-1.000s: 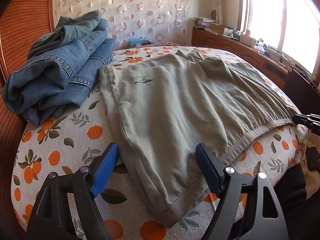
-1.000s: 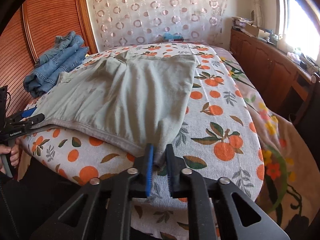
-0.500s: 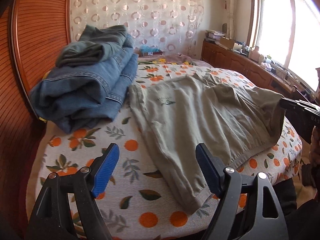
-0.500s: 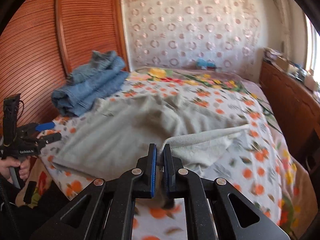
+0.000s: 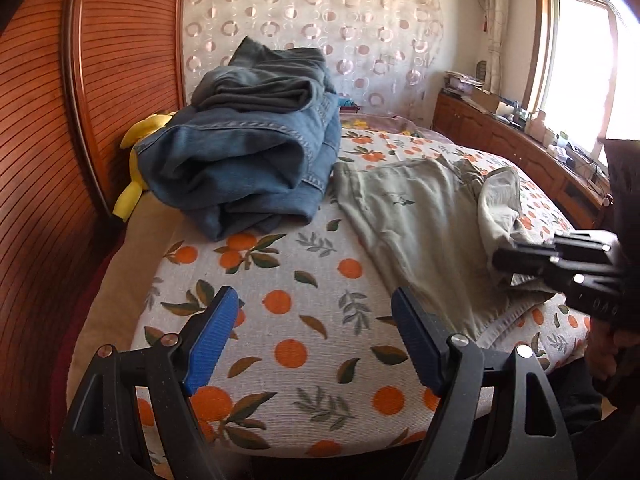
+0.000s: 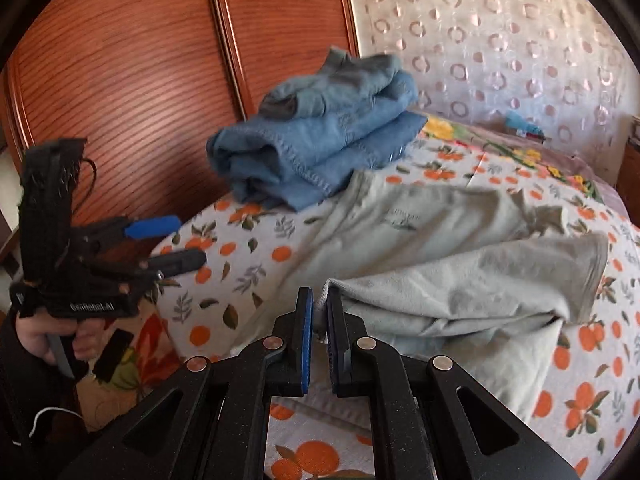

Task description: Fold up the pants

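Grey-green pants lie on the bed with the orange-print sheet; they also show in the right wrist view. My right gripper is shut on a corner of the pants and holds that part folded over the rest. It also shows at the right of the left wrist view. My left gripper is open and empty above bare sheet, left of the pants' near edge. It also shows at the left of the right wrist view.
A pile of folded blue jeans sits at the bed's far left, next to the pants; it also shows in the right wrist view. A yellow soft toy lies behind it. Wooden wardrobe doors stand left. A wooden cabinet runs under the window.
My right gripper has carried the pants' corner up and leftward over the rest of the pants, toward the left gripper. My left gripper has drawn back and to the left, off the pants.
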`<act>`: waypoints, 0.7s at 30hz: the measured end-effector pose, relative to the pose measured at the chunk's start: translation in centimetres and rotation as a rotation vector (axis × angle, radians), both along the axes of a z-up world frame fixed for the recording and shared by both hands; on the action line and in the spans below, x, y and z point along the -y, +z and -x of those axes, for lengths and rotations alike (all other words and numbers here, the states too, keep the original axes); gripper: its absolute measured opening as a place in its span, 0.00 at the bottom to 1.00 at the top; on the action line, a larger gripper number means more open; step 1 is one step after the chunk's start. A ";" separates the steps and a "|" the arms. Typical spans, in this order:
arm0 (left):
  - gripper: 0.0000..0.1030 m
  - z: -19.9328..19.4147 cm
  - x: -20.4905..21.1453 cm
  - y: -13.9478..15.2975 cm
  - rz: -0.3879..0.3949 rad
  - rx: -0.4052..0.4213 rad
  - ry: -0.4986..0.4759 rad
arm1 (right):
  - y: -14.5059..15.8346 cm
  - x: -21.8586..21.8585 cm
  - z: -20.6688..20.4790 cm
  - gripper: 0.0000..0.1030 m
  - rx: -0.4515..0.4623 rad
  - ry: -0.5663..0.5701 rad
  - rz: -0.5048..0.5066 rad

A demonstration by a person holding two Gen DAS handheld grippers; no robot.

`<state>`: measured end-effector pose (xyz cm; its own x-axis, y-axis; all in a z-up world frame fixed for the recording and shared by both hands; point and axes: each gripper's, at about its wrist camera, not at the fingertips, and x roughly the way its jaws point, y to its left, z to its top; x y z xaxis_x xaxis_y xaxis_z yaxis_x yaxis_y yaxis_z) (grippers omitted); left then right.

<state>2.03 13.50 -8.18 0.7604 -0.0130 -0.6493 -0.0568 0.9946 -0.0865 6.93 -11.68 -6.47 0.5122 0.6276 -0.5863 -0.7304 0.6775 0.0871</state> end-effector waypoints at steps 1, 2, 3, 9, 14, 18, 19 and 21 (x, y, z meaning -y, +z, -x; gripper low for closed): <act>0.77 0.1 -0.1 -0.1 0.001 0.000 0.001 | -0.2 -0.1 -0.3 0.06 -0.010 -0.001 0.003; 0.77 0.1 -0.2 -0.2 0.002 -0.001 0.004 | -0.4 0.0 -0.4 0.06 -0.018 -0.011 0.000; 0.77 0.1 -0.3 -0.3 0.003 -0.002 0.006 | -0.4 0.0 -0.7 0.06 -0.021 -0.025 0.005; 0.77 -0.1 0.1 -0.4 0.012 -0.002 -0.005 | 0.6 0.9 -0.8 0.24 -0.010 -0.086 0.003; 0.77 -0.7 1.3 0.0 0.008 0.001 -0.031 | 2.0 4.2 1.6 0.41 0.025 -0.135 -0.033; 0.77 -1.4 2.6 0.4 0.005 0.004 -0.062 | 2.3 6.3 2.5 0.43 0.063 -0.190 -0.032; 0.77 -1.7 3.1 0.5 0.005 0.005 -0.074 | 2.3 6.9 2.5 0.43 0.066 -0.206 -0.029; 0.77 -2.2 3.8 0.7 0.008 0.006 -0.094 | 2.2 8.3 2.0 0.43 0.062 -0.244 -0.024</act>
<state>4.22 9.67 -7.52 0.7592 -0.0893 -0.6447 0.0369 0.9948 -0.0944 4.89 -19.98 -4.24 0.6852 0.4943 -0.5350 -0.5496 0.8328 0.0655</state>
